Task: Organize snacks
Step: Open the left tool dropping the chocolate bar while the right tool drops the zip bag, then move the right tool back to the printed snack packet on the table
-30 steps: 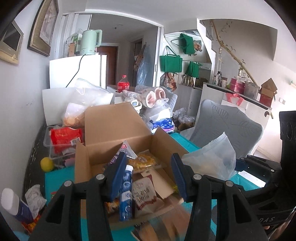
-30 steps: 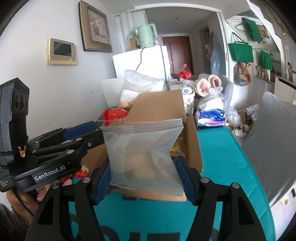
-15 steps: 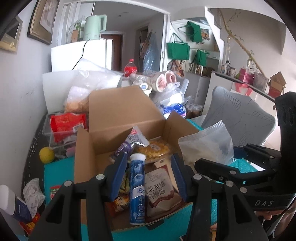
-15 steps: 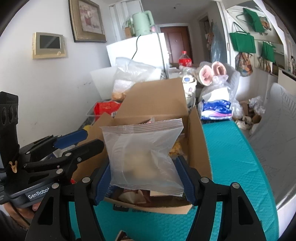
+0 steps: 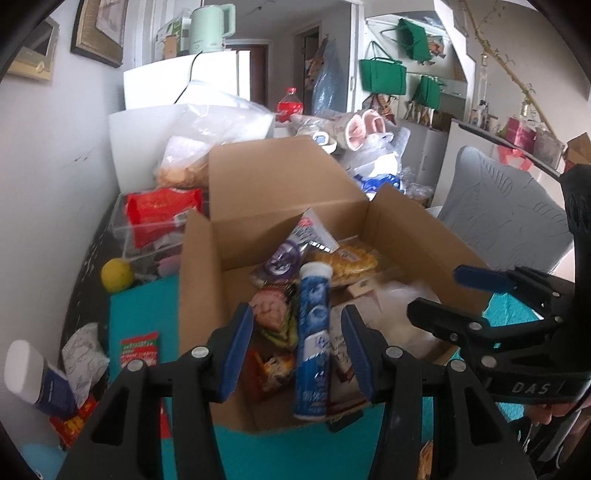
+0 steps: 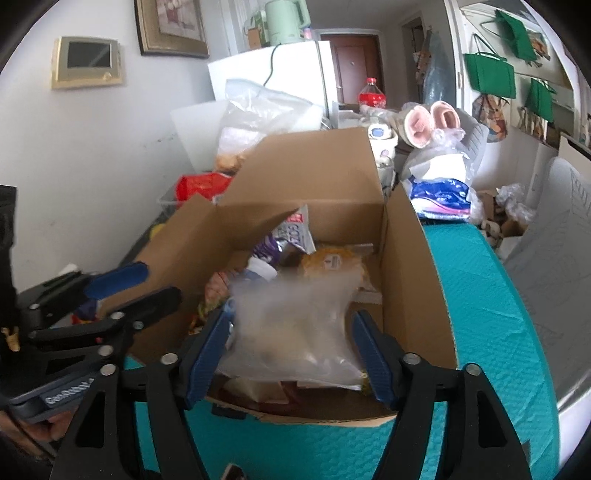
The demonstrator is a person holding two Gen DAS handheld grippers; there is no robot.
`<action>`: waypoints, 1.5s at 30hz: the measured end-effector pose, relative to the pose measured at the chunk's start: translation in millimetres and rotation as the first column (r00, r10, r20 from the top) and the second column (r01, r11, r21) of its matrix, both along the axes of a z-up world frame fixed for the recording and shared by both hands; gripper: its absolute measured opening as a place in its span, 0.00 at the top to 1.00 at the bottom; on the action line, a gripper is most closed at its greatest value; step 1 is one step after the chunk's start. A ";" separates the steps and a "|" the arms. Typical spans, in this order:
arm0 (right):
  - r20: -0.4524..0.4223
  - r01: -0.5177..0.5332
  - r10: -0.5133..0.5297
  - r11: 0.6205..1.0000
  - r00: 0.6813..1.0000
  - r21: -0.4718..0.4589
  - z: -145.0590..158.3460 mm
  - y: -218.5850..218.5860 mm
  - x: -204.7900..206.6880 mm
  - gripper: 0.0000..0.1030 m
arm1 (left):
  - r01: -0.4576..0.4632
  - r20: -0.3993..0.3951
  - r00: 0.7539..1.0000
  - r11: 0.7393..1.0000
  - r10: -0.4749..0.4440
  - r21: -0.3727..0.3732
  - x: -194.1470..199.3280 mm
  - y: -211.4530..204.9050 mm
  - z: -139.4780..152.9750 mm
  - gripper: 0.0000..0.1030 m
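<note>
left gripper (image 5: 297, 343): jaws part way open and hanging over the near end of the box. the blue tablet tube (image 5: 312, 345) lies between the pads, but i can't see either pad touching it, so not gripping
right gripper (image 6: 295, 343): jaws have just been opening. the clear zip bag (image 6: 295, 332) sits between them, blurred and sagging into the box, and the pads don't look pressed on it
cardboard box (image 6: 417, 295): open, flaps up, sitting on the tabletop and already stuffed with snack packs, including a yellow chip bag (image 5: 351, 262) and a purple and white pouch (image 5: 291, 251) leaning near the back wall
surface: teal textured mat (image 6: 491, 332) covers the table, bare on the right of the box. on the left there's a small red and green packet (image 5: 140, 349), a crumpled wrapper, and a white capped bottle (image 5: 35, 384) on its side
just past that: a lemon (image 5: 117, 274) and a clear plastic bin (image 5: 147, 236) with a red bag in it, right against the wall
further back: big plastic bag of biscuits, plush bunny slippers (image 6: 430, 123), a cola bottle (image 6: 372, 94)
room: white mini fridge (image 6: 295, 70) with a mint green kettle (image 6: 286, 20) on top, framed picture and wall panel (image 6: 86, 61) on the left wall, green tote bags (image 6: 489, 79) hanging on the right, brown door down the hallway
</note>
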State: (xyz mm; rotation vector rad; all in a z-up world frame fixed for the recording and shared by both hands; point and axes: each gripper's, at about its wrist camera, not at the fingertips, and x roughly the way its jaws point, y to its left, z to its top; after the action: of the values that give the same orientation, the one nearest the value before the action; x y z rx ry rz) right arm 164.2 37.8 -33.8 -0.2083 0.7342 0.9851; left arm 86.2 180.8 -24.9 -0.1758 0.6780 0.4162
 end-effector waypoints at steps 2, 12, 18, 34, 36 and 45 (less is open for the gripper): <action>-0.001 0.009 -0.009 1.000 1.000 -0.005 -0.5 -1.9 -0.1 0.17 | -0.010 -0.017 1.000 1.000 0.010 -0.011 -3.2 0.6 -1.8 0.52; 0.039 0.040 -0.038 0.998 0.999 -0.042 5.9 -46.7 -22.7 0.17 | 0.060 -0.037 0.997 0.997 -0.062 -0.055 -23.2 -27.4 -5.3 0.52; 0.042 0.060 -0.058 0.997 0.997 -0.044 8.0 -75.9 -39.5 0.17 | 0.127 -0.057 0.990 0.988 -0.132 -0.088 -29.0 -55.1 -10.7 0.52; -0.039 0.078 -0.081 0.994 0.996 -0.080 -31.6 -115.8 -70.4 0.17 | 0.172 -0.148 0.969 0.969 -0.199 -0.176 -42.8 -91.8 -51.6 0.52; -0.057 0.076 -0.081 0.993 0.995 -0.087 -39.0 -117.8 -72.3 0.17 | 0.176 -0.157 0.965 0.965 -0.208 -0.196 -44.5 -93.2 -57.2 0.52; -0.125 0.052 -0.066 0.993 0.990 -0.110 -63.3 -120.7 -75.8 0.19 | 0.202 -0.172 0.953 0.948 -0.248 -0.244 -50.8 -98.5 -71.5 0.52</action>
State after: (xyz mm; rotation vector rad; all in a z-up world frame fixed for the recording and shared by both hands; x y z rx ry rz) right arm 88.4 -82.8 -97.1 -0.2163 0.9074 0.9100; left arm 35.4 82.3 -96.3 -0.2692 0.9346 0.1354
